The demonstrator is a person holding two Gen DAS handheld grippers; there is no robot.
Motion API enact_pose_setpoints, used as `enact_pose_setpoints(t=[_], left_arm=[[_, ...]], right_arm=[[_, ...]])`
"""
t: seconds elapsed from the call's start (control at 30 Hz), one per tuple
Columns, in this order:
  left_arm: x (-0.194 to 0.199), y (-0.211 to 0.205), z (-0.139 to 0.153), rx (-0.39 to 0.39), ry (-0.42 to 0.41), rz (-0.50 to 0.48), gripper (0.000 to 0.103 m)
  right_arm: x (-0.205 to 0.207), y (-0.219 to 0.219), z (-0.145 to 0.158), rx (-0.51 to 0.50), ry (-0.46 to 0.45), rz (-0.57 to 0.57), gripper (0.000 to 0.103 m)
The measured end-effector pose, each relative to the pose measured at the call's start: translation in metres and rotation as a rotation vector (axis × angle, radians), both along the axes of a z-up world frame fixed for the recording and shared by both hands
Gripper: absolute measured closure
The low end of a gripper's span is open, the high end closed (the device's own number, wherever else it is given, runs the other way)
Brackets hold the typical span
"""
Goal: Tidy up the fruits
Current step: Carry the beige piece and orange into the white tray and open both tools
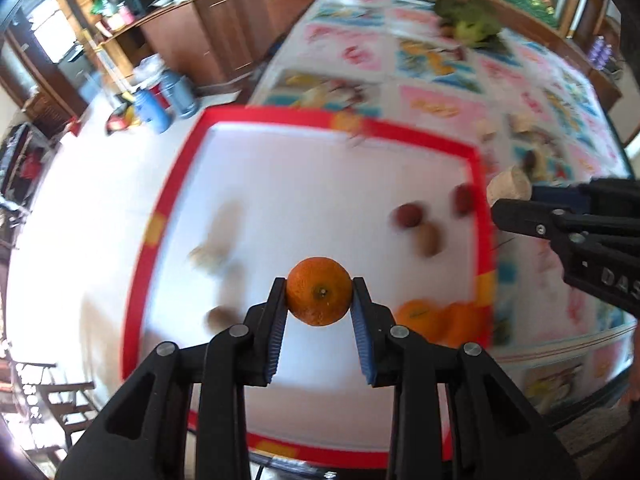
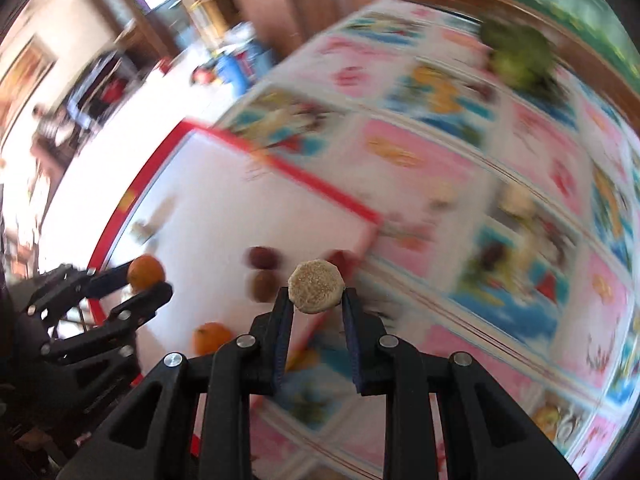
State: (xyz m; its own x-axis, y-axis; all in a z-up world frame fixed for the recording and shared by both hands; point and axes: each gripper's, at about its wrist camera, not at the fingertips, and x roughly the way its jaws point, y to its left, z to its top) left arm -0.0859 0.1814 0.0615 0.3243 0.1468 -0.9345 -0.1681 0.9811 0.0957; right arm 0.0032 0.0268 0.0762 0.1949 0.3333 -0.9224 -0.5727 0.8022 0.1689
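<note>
Left wrist view: three oranges [image 1: 319, 297], one in left claw [image 1: 319, 300].

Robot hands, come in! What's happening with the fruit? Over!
Left gripper shut on orange. Right gripper shut on tan round fruit. Both above red-rimmed tray. Nothing blocking.

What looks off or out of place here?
Nothing spilled or damaged. One oddity for a fruit task: the right gripper holds a tan, grainy disc that doesn't look like fruit. The left gripper holds an orange over the red-rimmed tray. Heavy blur hides detail.
</note>
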Motion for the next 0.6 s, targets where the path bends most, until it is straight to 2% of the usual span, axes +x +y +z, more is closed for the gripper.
enact_pose_setpoints(t=[0.1,0.23,0.43,0.6], left_arm=[[-0.011,0.014,-0.006,0.007,0.012,0.028,0.070],[-0.017,0.024,-0.010,0.009,0.022,0.035,0.070],[-0.016,0.020,-0.019,0.040,0.061,-0.005,0.070],[-0.011,0.020,-0.023,0.060,0.086,-0.024,0.070]], right_arm=[[-0.019,0.029,-0.003,-0.040,-0.024,0.110,0.079],[-0.040,0.060,-0.020,-0.104,0.005,0.229,0.079],[-0.043,0.066,-0.030,-0.117,0.032,0.230,0.079],[-0.037,0.070,-0.037,-0.116,0.056,0.221,0.083]])
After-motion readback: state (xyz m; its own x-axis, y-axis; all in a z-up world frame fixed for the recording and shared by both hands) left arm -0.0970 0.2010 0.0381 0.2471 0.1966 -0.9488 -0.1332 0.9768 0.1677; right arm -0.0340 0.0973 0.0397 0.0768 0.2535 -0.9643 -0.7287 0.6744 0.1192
